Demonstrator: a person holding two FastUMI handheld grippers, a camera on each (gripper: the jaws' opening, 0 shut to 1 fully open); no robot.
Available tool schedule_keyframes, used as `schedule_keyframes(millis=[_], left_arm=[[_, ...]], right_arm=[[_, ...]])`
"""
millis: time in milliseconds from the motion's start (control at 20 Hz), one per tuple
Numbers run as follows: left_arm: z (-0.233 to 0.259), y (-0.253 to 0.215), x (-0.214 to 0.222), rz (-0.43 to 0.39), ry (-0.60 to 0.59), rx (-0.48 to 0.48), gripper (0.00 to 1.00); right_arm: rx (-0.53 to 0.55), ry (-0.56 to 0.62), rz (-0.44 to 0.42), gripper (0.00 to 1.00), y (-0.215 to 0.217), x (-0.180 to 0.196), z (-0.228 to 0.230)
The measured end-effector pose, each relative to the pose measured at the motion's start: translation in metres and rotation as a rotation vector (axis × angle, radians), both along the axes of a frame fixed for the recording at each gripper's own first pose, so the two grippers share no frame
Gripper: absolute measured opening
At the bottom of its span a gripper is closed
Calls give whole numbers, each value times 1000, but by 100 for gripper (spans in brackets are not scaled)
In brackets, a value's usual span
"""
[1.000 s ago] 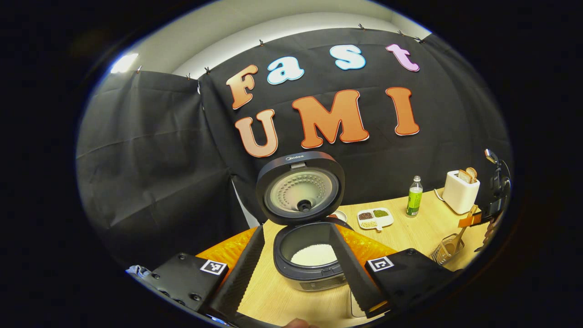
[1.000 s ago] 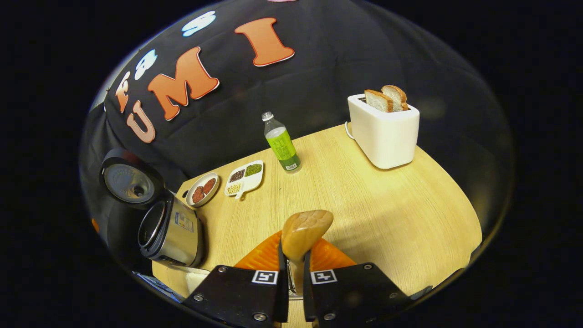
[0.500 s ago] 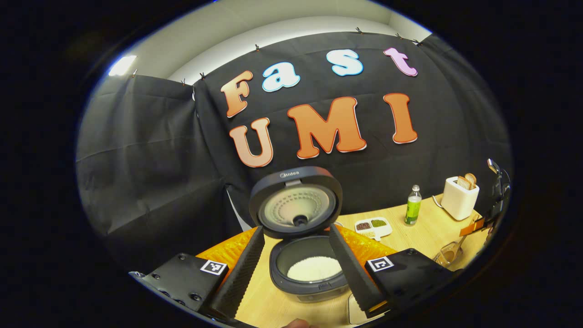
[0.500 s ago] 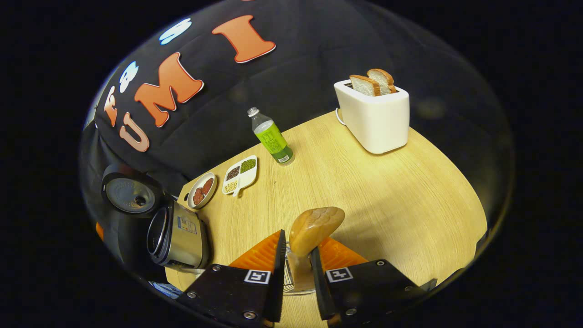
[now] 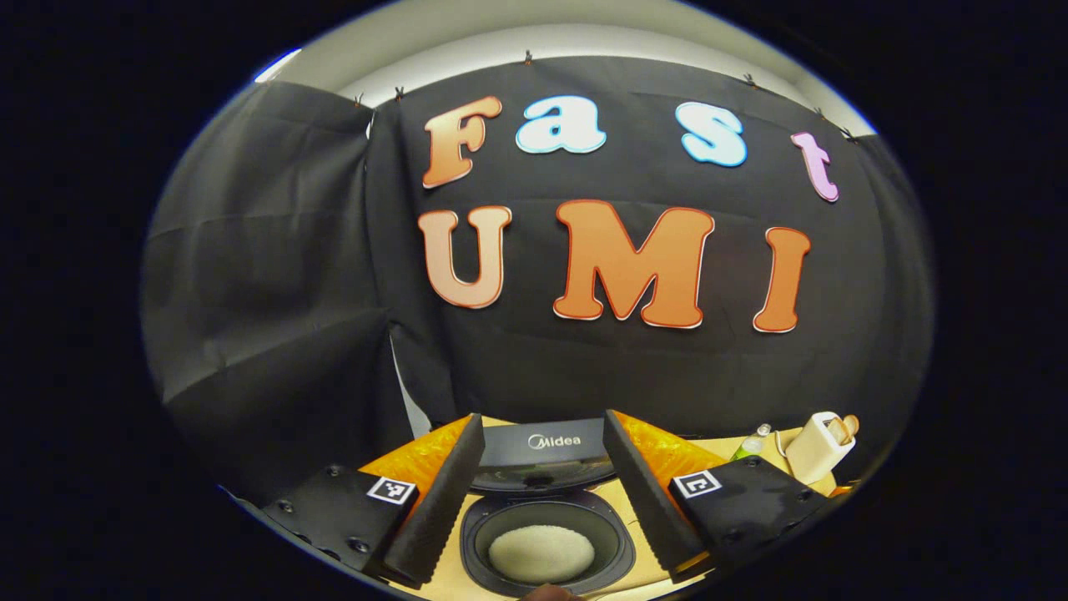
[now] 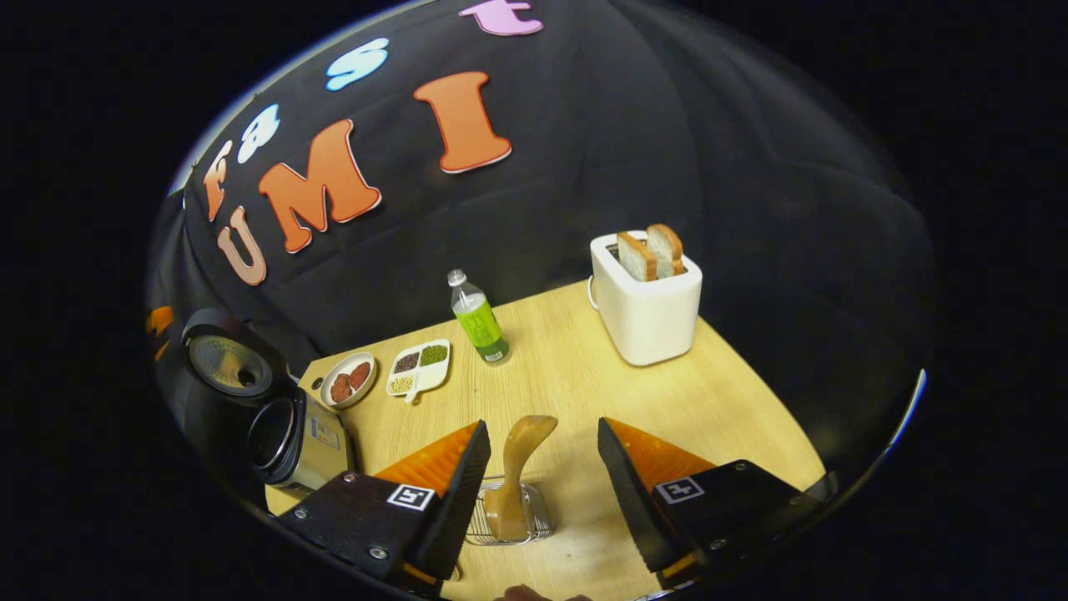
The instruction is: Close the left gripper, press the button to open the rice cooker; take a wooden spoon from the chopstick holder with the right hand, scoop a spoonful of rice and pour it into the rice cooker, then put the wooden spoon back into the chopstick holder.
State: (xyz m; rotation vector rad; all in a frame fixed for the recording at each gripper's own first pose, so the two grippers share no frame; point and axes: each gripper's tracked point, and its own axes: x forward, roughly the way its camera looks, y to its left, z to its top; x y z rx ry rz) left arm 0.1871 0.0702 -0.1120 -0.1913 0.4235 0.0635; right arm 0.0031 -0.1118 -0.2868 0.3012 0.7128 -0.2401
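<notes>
The rice cooker is sitting wide open in the left gripper view, and you can read "Midea" printed in white on the edge of its raised lid. White rice is lying in the pot. The left gripper is hanging right over it with its fingers spread apart, gripping nothing, the pot showing in the gap between them.

Over in the right gripper view, the right gripper is also sitting with fingers parted and nothing touching them. The wooden spoon is standing in the wire chopstick holder on the table, bowl end up, right in the gap between the two fingers but clear of both. Further back there's a green-labelled bottle (label's too small to read), a white toaster with two bread slices poking out, a divided dish of beans, and a small plate.
</notes>
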Motion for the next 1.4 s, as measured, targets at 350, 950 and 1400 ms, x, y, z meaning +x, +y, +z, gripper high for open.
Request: schedule_keyframes(millis=[350,950,1400], left_arm=[[-50,-10,67,-64,233,-36,89],[-118,-45,-46,-212,718,-145,93],[-194,-70,-119,-256,1009,-66,93]], right_arm=[[-75,-96,22,84,1,-4,48],[-89,-103,164,84,47,11,50],[-99,-113,254,84,77,18,48]])
